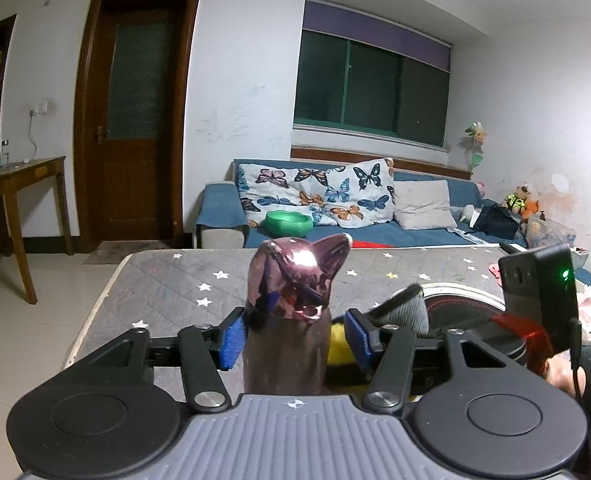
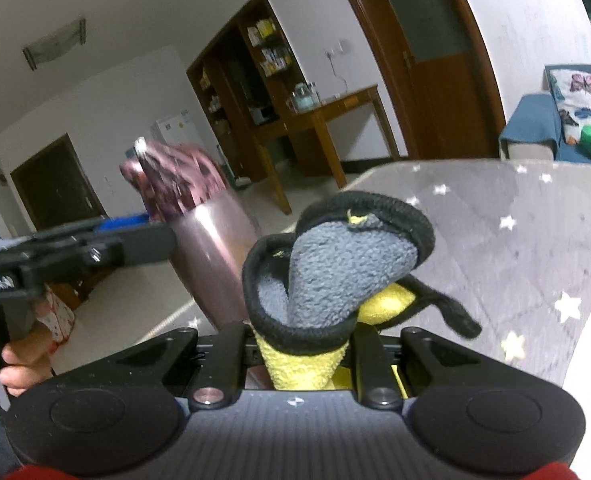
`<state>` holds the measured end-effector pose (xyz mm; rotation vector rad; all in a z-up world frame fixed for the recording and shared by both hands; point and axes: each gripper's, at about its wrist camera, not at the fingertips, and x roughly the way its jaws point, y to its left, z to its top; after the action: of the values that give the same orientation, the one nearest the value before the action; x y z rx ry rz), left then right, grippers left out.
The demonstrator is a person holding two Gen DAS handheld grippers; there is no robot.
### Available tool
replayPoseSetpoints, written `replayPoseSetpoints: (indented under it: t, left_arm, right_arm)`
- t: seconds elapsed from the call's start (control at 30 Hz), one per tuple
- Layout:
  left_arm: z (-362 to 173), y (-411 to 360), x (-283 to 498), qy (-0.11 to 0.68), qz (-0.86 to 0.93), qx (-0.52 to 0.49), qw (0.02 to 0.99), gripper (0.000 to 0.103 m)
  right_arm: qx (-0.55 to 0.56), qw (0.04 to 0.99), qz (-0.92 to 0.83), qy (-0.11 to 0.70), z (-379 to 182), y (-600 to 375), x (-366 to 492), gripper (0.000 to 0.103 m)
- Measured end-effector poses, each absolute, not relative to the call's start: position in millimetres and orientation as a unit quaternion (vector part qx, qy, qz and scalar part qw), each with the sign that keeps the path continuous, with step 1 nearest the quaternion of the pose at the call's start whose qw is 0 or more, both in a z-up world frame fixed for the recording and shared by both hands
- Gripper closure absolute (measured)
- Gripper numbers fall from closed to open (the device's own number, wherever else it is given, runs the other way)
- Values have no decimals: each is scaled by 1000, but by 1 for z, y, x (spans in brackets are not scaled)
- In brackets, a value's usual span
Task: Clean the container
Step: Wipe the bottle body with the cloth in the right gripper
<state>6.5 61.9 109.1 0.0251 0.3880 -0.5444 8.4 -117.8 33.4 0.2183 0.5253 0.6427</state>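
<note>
A glossy pink bottle [image 1: 287, 340] with a cat-ear lid [image 1: 299, 268] stands upright between the blue pads [image 1: 231, 338] of my left gripper [image 1: 295, 328]. The left pad rests against it. A narrow gap separates the right pad from it, so the jaws are open. My right gripper [image 2: 301, 340] is shut on a folded cloth [image 2: 335, 272], grey and yellow fleece with black edging. The cloth [image 1: 407, 308] sits just right of the bottle. In the right wrist view the bottle [image 2: 211, 256] is at the left, its lid blurred. The bottle's base is hidden.
A table under a grey quilted cover with stars [image 1: 199, 280] lies below. A round red-and-black object with a silver rim [image 1: 463, 304] sits at the right. Beyond are a blue sofa [image 1: 375, 236] with a green bowl [image 1: 288, 222], a wooden side table [image 1: 15, 184] and a door [image 1: 135, 120].
</note>
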Motion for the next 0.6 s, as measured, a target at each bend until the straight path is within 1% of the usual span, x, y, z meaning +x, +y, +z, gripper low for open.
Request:
replayPoseSetpoints:
  t: [0.2, 0.43, 0.6]
  left_arm:
    - [108, 47, -1, 183, -223, 10, 957, 42]
    - [103, 32, 1, 174, -176, 22, 969, 42]
    - [104, 35, 9, 178, -195, 40, 964, 42]
  right_arm:
    - [104, 905, 311, 270, 16, -117, -1, 88]
    - [92, 904, 318, 271, 21, -105, -12, 87]
    - [92, 900, 334, 265, 24, -102, -23, 87]
